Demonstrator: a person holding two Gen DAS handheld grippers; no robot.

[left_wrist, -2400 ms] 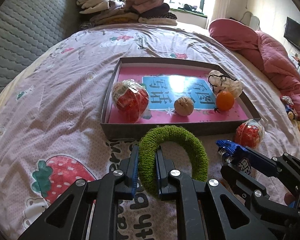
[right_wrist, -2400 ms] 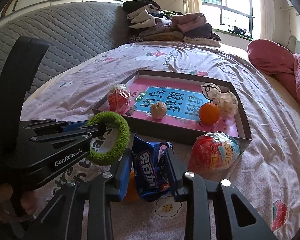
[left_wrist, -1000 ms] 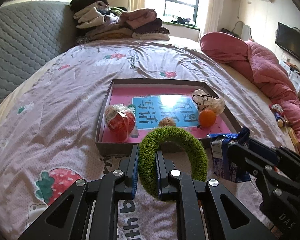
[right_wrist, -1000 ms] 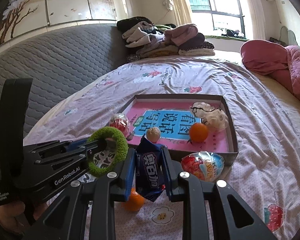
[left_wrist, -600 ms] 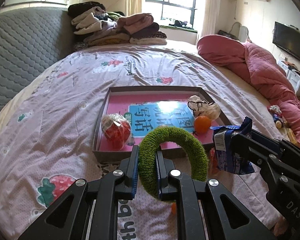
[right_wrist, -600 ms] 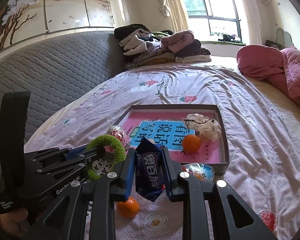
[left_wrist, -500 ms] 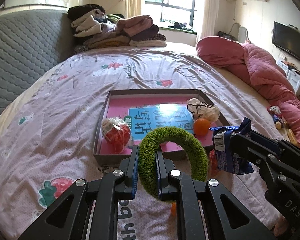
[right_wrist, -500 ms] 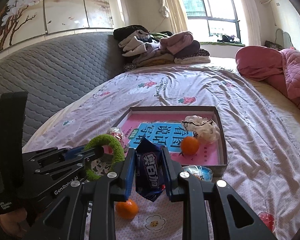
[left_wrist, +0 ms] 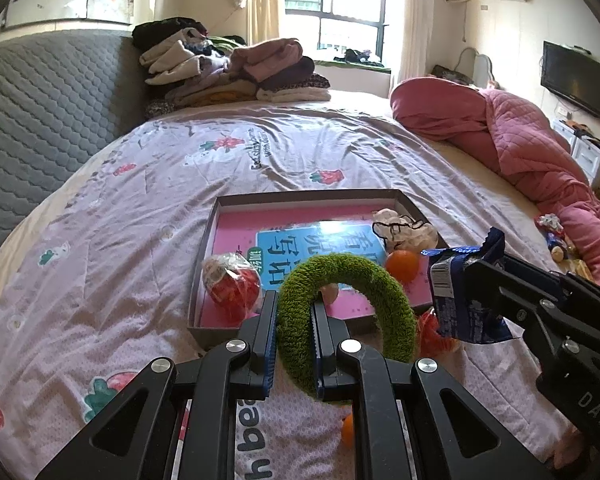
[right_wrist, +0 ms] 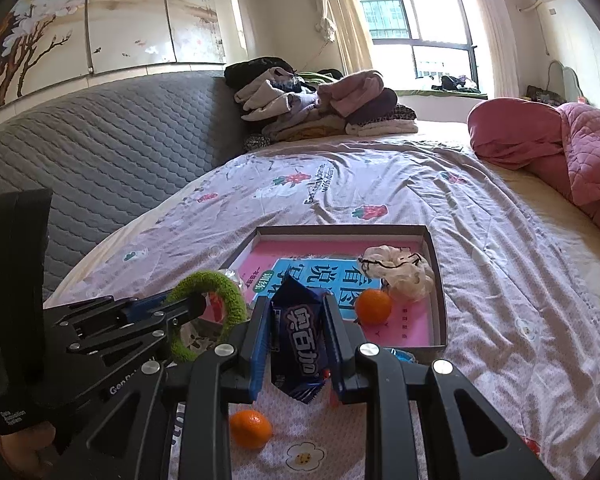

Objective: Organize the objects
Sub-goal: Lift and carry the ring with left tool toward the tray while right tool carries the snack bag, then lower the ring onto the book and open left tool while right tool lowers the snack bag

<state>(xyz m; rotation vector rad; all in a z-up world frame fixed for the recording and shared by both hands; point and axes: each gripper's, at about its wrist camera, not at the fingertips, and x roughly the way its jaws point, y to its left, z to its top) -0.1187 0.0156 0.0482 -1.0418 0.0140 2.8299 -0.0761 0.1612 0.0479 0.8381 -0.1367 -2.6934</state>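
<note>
Right wrist view: the blue snack packet [right_wrist: 298, 338] stands upright, long axis vertical, clamped in the right gripper [right_wrist: 298, 344] above the bedsheet [right_wrist: 500, 280], short of the tray [right_wrist: 436, 264]. The left gripper [left_wrist: 294, 332] pinches the green ring [left_wrist: 348, 312]. The tray already holds an orange [right_wrist: 373, 306]; another orange [right_wrist: 250, 429] lies outside.

My view: strawberry-print pink bedsheet [right_wrist: 480, 240] under shallow grey cardboard tray [right_wrist: 440, 280], loose orange mandarin [right_wrist: 250, 429], folded clothes pile [right_wrist: 320, 108], crumpled pink quilt [right_wrist: 572, 148].
</note>
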